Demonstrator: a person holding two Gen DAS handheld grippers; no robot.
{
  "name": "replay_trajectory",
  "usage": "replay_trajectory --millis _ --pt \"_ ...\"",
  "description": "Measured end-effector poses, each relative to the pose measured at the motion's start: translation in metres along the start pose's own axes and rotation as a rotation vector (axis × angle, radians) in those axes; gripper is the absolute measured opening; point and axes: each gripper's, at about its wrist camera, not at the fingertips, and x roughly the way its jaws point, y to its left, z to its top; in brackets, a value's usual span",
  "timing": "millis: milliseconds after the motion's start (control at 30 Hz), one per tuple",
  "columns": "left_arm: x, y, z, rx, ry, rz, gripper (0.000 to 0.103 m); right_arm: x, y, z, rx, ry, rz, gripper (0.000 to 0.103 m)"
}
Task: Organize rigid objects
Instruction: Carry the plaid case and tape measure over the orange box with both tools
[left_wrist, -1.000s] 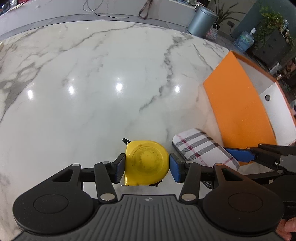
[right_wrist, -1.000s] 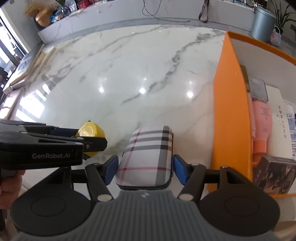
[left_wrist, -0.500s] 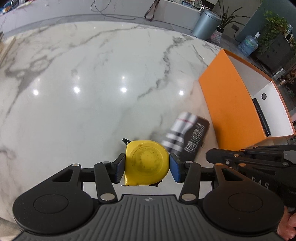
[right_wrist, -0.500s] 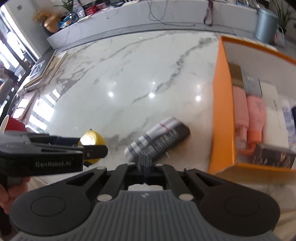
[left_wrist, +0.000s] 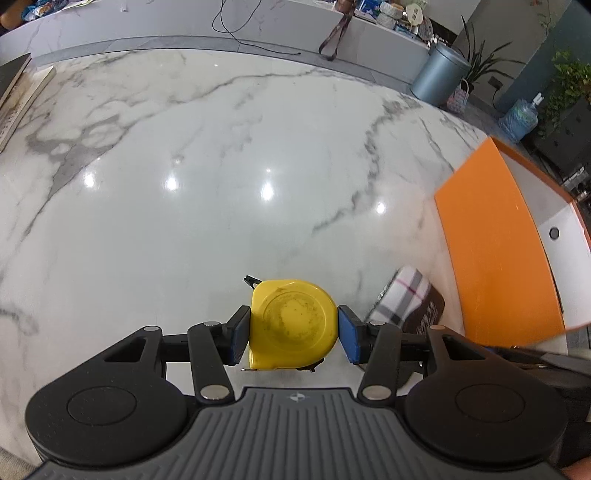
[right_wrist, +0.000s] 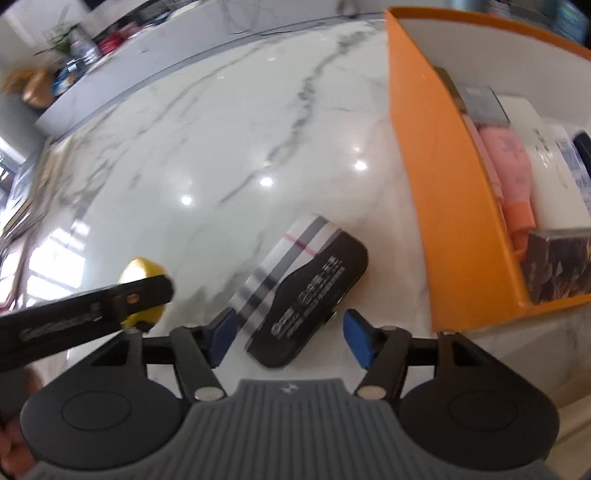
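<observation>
My left gripper (left_wrist: 293, 334) is shut on a yellow tape measure (left_wrist: 293, 325) and holds it over the marble table. The tape measure also shows in the right wrist view (right_wrist: 142, 273), behind the left gripper's arm. A plaid glasses case (right_wrist: 303, 284) lies tipped on the table with its black underside showing, also seen in the left wrist view (left_wrist: 406, 299). My right gripper (right_wrist: 290, 338) is open, its blue pads on either side of the case's near end, not touching it. The orange box (right_wrist: 443, 184) stands just right of the case.
The orange box (left_wrist: 498, 258) holds a pink bottle (right_wrist: 513, 177), white cartons and a dark patterned box (right_wrist: 557, 266). A grey bin (left_wrist: 439, 79) and plants stand beyond the table's far edge. A book (left_wrist: 18, 99) lies at the far left.
The right gripper let go of the plaid case, which tipped over onto the table; the gripper closed, then opened again around its near end. The left gripper kept holding the tape measure.
</observation>
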Motion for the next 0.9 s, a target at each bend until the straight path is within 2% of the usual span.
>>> replay_trajectory --millis 100,200,267,467,600,700,900 --pt "0.007 0.003 0.003 -0.004 -0.003 -0.004 0.056 0.009 0.001 0.006 0.026 -0.02 -0.03 0.065" --pt "0.012 0.007 0.004 -0.015 0.004 -0.025 0.057 0.019 0.004 0.011 0.028 -0.02 -0.037 0.072" --pt "0.015 0.011 0.004 -0.027 0.003 -0.03 0.056 0.022 0.008 0.013 0.01 -0.035 -0.052 0.072" --pt "0.017 0.025 0.004 -0.082 -0.008 -0.033 0.056 0.033 0.027 0.019 -0.109 -0.044 -0.104 0.069" --pt "0.02 0.03 0.004 -0.095 -0.004 -0.024 0.056 0.039 0.044 0.014 -0.254 -0.035 -0.167 0.069" --pt "0.02 0.029 0.004 -0.086 -0.004 -0.016 0.056 0.039 0.046 0.013 -0.29 -0.024 -0.152 0.068" --pt "0.016 0.027 0.003 -0.079 -0.014 -0.018 0.056 0.035 0.038 0.016 -0.259 0.008 -0.077 0.067"
